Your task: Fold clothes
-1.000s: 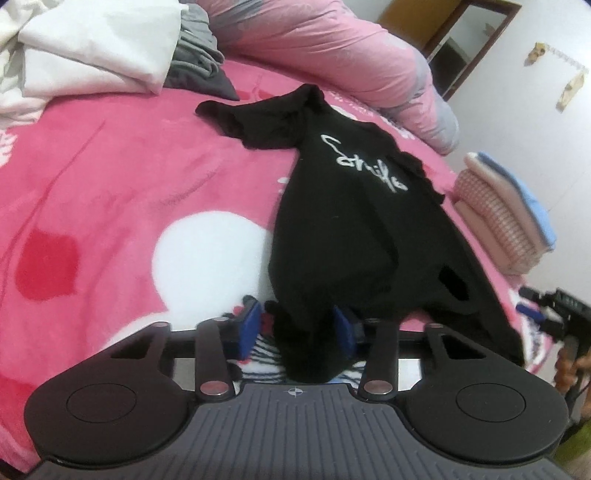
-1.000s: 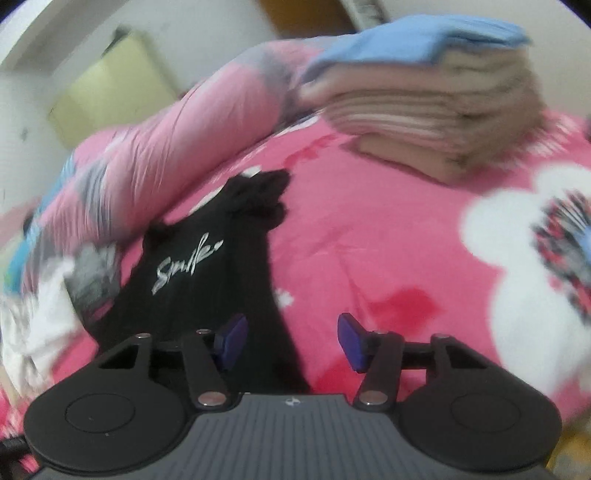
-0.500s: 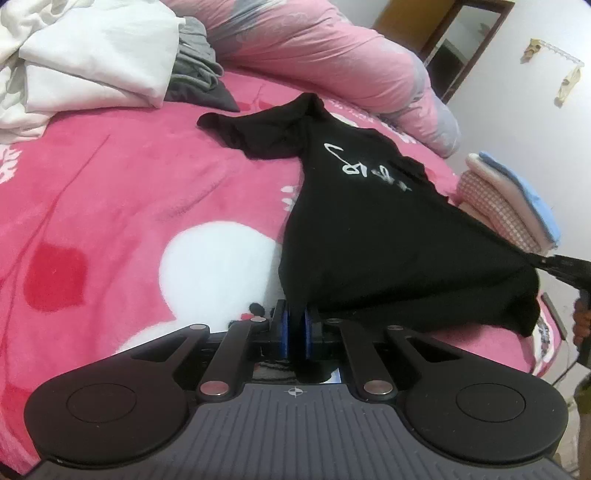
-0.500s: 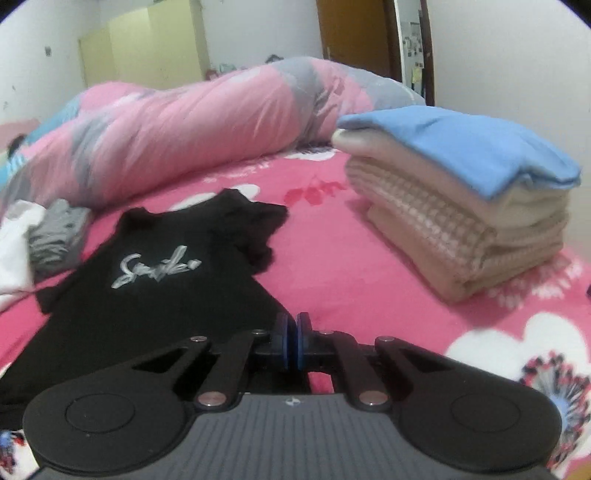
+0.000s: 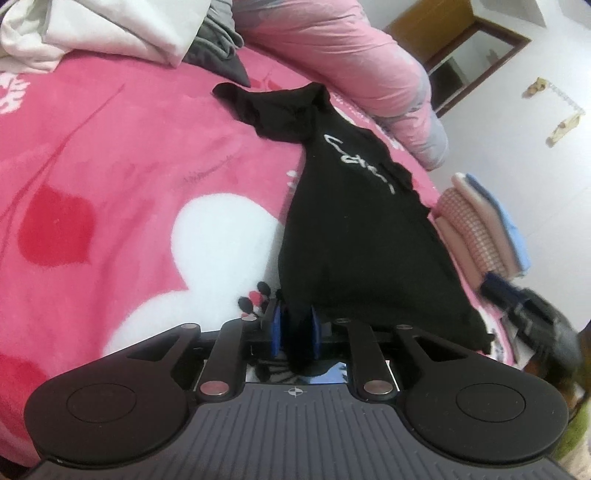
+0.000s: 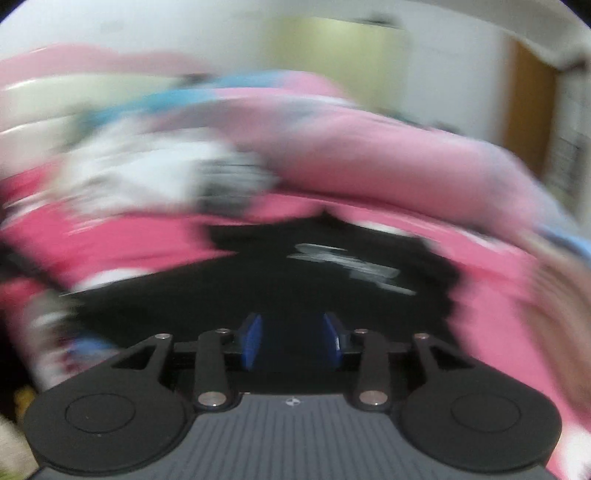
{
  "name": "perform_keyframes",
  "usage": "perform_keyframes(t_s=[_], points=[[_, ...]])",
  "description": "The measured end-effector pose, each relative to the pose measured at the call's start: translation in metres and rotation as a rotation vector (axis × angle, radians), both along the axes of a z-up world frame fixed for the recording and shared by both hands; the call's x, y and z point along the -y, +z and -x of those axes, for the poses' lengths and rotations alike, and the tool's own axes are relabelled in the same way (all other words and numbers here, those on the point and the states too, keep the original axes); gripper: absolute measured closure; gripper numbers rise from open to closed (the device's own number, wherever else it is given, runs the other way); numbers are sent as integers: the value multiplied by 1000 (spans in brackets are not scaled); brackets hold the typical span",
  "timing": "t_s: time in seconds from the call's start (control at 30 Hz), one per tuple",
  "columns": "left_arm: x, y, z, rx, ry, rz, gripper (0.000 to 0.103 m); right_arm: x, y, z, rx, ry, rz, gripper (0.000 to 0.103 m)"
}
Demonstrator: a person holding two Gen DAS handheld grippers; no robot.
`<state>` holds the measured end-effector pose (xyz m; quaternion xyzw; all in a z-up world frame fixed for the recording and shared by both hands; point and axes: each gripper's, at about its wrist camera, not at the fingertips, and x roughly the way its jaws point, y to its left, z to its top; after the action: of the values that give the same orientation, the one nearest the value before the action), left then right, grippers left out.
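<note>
A black T-shirt (image 5: 354, 236) with white lettering lies on the pink blanket, collar far, hem near. My left gripper (image 5: 295, 326) sits at the hem's left corner. A bunch of black cloth fills the narrow gap between its blue pads, and the jaws are opening slightly. The hem's right corner hangs slack. My right gripper (image 5: 517, 302) shows as a blur just beyond that corner. In the blurred right wrist view the T-shirt (image 6: 295, 280) spreads ahead of my right gripper (image 6: 292, 343). Its jaws are opening and its pads stand well apart. Whether cloth lies between them is unclear.
A pink flowered blanket (image 5: 129, 166) covers the bed. A rolled pink duvet (image 5: 351, 55) lies along the far side. White and grey clothes (image 5: 110, 29) are piled at the far left. A folded stack (image 5: 480, 229) of beige and blue items sits right of the T-shirt.
Both grippers closed on the hem corners and drew the hem taut. Now the right gripper's pads have parted, its view has swung and blurred, and the right corner has gone slack. The left still pinches cloth.
</note>
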<state>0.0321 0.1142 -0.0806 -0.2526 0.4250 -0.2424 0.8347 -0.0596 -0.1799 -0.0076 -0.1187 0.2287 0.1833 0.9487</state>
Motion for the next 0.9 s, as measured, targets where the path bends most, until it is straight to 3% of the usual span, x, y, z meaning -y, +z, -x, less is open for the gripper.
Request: perform_keyframes(t_s=[0.07,0.23,0.33,0.43,0.53,0.57,0.7,0.9], points=[[-6,-1,0,-15,-5,45,91,-46,-15,0,-9,138,44,64],[-25,-5,-2,-74,8,233,95,-121,-48,3,13,325,196,58],[-32,-8,-2,-93,24,274,96,-145,-60,8,57,356,220,55],[-36,-11,-2,-110,37,306,97,-161,-71,9,147,327,325,57],[-36,-11,-1,-103,30,341,97,-166,-80,0,168,261,397,83],[-36,-9,0,-93,30,343,96,-163,-78,-4,157,233,379,102],[-43,-2,-1,-51,62,359,95,-125,-49,-23,99,79,137,102],[-42,-1,-20,-48,75,291,90,3,11,-33,2,-204,-535,102]])
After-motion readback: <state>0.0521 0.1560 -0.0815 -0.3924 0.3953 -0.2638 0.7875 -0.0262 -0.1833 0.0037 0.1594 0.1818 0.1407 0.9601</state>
